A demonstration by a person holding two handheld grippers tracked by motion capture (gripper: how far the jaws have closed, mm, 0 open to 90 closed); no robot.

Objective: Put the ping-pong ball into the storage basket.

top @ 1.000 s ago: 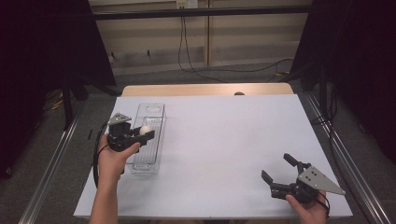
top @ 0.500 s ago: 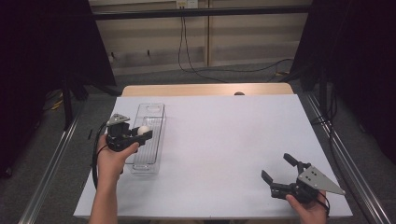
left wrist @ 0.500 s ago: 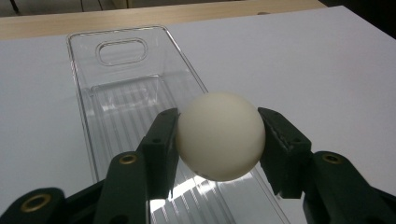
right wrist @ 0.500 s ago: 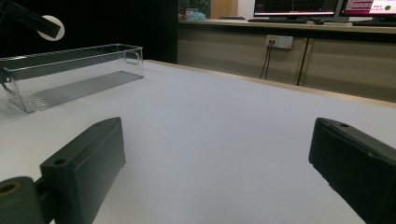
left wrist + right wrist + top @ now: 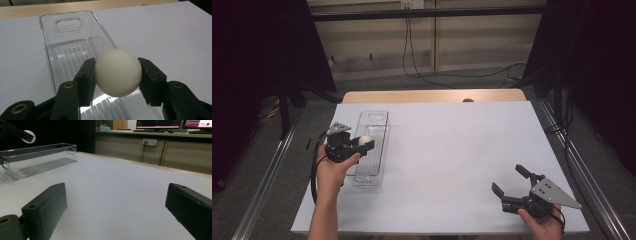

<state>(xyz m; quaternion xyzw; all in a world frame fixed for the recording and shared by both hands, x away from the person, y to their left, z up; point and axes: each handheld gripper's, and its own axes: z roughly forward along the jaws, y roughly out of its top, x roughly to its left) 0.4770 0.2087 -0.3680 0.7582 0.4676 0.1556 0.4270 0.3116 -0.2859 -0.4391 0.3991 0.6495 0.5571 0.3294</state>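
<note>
A white table top is seen, backed along its far edge by a wooden strip. Beyond it, black cables are hung down a pale wall from a socket. In the right gripper view, lit monitors are set on a distant counter.

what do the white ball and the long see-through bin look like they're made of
Ball: probably lightweight plastic, matte off-white, smooth with no visible seam, held between the left gripper's jaws.
Bin: clear rigid plastic, likely acrylic; glossy, with bright reflections, a ribbed floor and a moulded handle cut-out.
</note>
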